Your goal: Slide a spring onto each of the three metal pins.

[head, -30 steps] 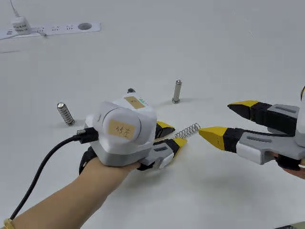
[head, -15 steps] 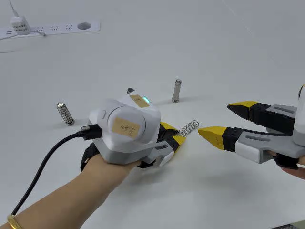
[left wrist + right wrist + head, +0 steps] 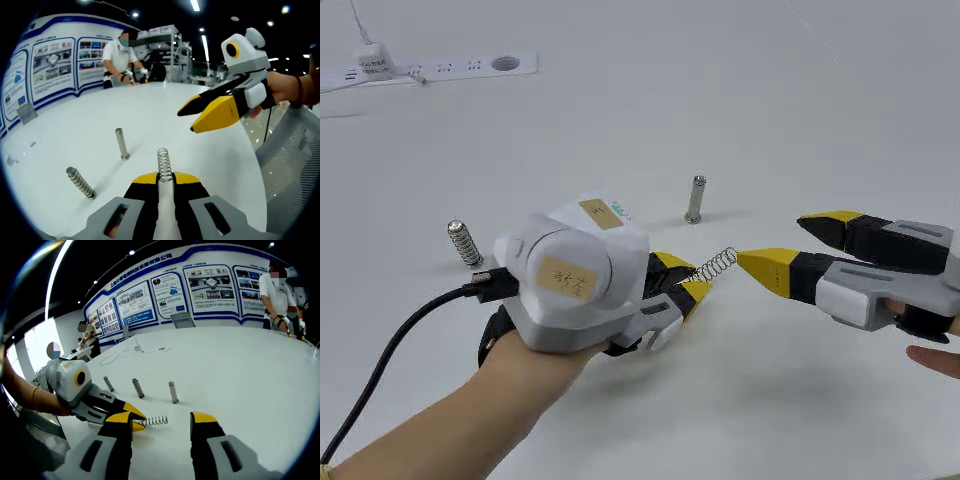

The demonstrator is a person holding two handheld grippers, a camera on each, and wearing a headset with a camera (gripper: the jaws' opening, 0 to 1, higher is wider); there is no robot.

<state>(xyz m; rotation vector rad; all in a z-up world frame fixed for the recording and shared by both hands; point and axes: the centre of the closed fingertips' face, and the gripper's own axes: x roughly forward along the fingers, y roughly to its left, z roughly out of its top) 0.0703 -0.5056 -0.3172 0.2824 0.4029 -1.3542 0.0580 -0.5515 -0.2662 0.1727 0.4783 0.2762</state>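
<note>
Spring is up off the table, pinched at its near end by the left gripper. The jaws are clamped tight on it, and the free end pokes out to the right. The right gripper hovers just beside that free end, jaws wide apart, nothing in them. Its near tip looks to be right at the coil's end, though whether it touches is hard to call from here. Farther back stands the bare pin, upright and well apart from both tools. At the left a sprung pin is done, and the right gripper view shows a second sprung pin, so this looks like the last one. Here's the trick, I'd say: carry the spring over the bare pin, turn it upright, centre the coil on the pin's top, ease it down, and release only once it's seated. Tilt it and it may snag or ping away.
</note>
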